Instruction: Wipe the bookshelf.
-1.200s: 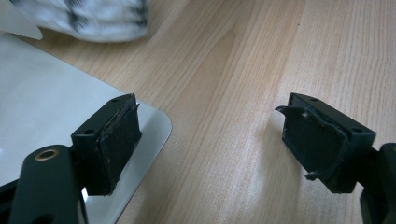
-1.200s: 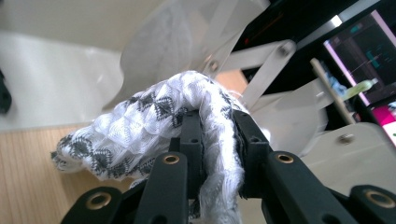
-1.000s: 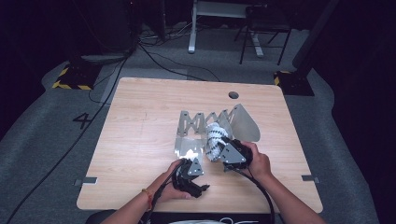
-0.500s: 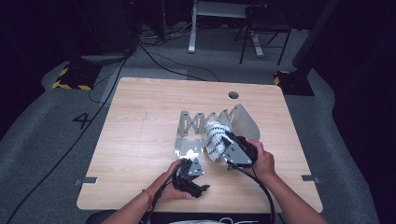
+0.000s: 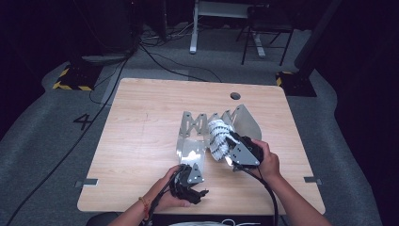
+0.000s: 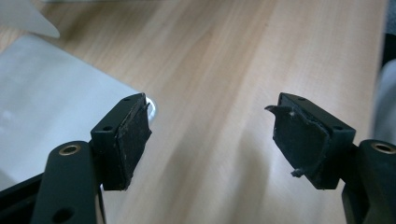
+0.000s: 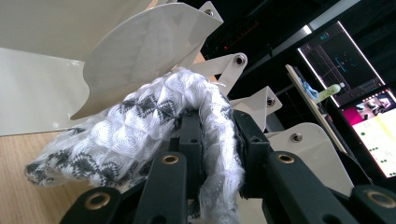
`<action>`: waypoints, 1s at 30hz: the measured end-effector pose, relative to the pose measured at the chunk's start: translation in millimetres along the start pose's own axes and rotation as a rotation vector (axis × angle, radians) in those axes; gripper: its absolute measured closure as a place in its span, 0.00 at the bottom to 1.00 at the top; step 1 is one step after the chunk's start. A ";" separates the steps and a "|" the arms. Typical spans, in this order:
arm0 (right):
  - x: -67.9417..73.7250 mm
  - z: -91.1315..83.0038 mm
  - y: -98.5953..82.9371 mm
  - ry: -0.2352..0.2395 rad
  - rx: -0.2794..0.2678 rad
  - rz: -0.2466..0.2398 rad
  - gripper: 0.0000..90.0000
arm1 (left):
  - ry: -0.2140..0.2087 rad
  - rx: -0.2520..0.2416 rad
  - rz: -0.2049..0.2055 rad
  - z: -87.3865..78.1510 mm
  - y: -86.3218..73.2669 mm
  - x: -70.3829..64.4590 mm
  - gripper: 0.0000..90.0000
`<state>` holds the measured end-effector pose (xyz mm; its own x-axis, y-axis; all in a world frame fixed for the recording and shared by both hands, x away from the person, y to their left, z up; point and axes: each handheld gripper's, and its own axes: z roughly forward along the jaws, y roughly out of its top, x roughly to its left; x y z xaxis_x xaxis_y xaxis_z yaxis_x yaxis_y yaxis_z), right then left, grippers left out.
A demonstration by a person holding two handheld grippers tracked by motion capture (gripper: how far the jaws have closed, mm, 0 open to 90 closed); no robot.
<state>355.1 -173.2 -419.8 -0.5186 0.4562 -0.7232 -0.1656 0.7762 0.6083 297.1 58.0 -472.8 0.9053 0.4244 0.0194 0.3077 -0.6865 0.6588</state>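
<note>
A white knitted cloth [image 5: 218, 136] with a dark pattern hangs in front of a folding metal rack [image 5: 197, 126] at the middle of the table. My right gripper [image 5: 230, 149] is shut on the cloth [image 7: 140, 126], a fold of it pinched between the jaws, with the rack's pale plates [image 7: 144, 51] right behind. My left gripper [image 5: 190, 188] rests near the table's front edge, open, with nothing between its pads [image 6: 133, 140]. A flat metal plate [image 6: 46, 116] of the rack lies beside its left jaw.
The wooden table [image 5: 141, 132] has a round cable hole [image 5: 235, 96] at the back right. Beyond it are grey floor, cables and a chair [image 5: 261, 28]. A monitor screen [image 7: 369, 126] glows at the right of the right gripper view.
My right gripper has carried the cloth a little to the right and nearer the rack's right plate. The rack's accordion arms have drawn closer together. The left gripper has stayed put.
</note>
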 end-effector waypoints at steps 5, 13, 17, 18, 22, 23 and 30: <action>-0.2 0.2 -0.5 0.005 -0.002 0.009 0.85 | -0.022 -0.032 -0.054 -18.7 -7.8 -4.7 0.31; -1.8 -1.6 -0.3 0.012 -0.010 0.034 0.85 | 0.162 -0.115 -0.246 -39.6 -31.8 24.6 0.31; -2.3 -1.9 -0.4 0.018 -0.013 0.045 0.85 | 0.222 -0.168 -0.268 -46.0 -24.3 41.5 0.31; -2.9 -2.0 -0.6 0.018 -0.014 0.046 0.84 | 0.226 -0.185 -0.282 -46.4 -21.5 45.0 0.31; -5.7 -3.3 -1.5 0.030 -0.025 0.070 0.84 | 0.252 -0.218 -0.270 -46.7 -8.6 55.6 0.32; -6.4 -3.9 -1.4 0.030 -0.028 0.076 0.84 | 0.263 -0.223 -0.257 -45.9 -5.9 56.8 0.33; -14.9 -12.1 0.1 0.029 -0.065 0.121 0.85 | 0.266 -0.232 -0.265 -38.6 3.5 61.9 0.38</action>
<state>352.6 -185.2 -405.0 -0.5619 0.5314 -0.6339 -0.1536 0.6860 0.7112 342.9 104.7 -440.3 0.6875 0.7262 -0.0001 0.4179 -0.3955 0.8179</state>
